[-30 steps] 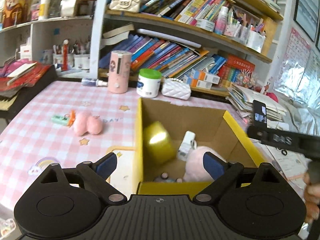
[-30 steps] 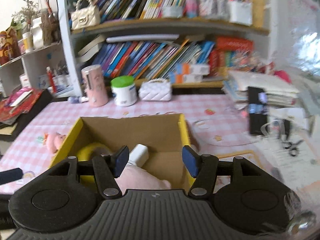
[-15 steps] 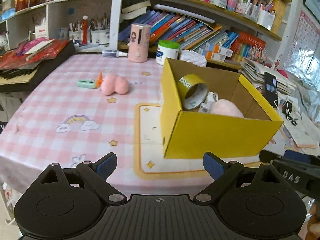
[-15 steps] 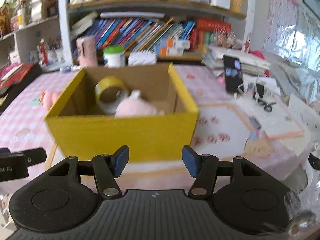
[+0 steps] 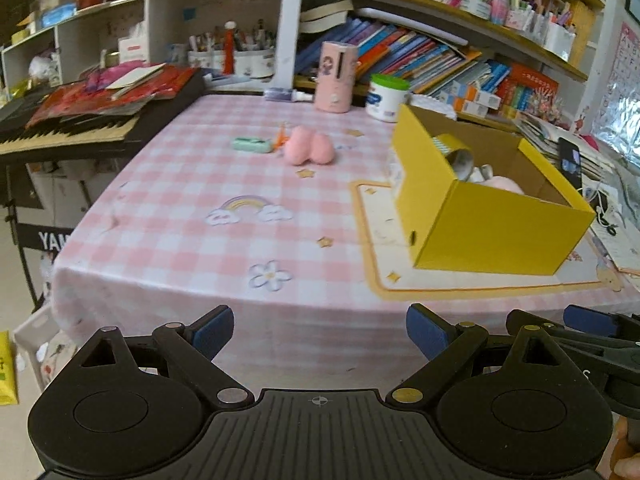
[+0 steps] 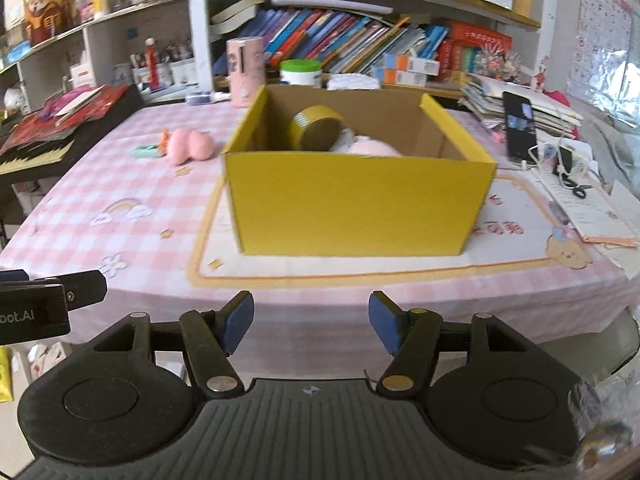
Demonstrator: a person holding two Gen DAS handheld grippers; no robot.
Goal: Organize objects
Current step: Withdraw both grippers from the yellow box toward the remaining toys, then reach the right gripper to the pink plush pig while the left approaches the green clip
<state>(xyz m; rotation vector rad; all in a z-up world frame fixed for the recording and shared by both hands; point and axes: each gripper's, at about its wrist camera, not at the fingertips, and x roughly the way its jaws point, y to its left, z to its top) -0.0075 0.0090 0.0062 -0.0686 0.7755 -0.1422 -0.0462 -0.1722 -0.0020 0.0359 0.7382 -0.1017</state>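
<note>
Now both grippers, left and right, gape empty before the table; box at twelve o'clock, toy at ten.

pink checked table carries yellow box, pink plush, green clip.

A pink checked tablecloth serves as the reference surface. At its far edge, a pink cylindrical container is positioned upright, with a white jar with a green lid just beside it. Behind the cloth's far edge, shelves of leaning books are located. Off its left side, a keyboard is found, covered by red papers. Off its right side, a phone is propped upright.
</note>
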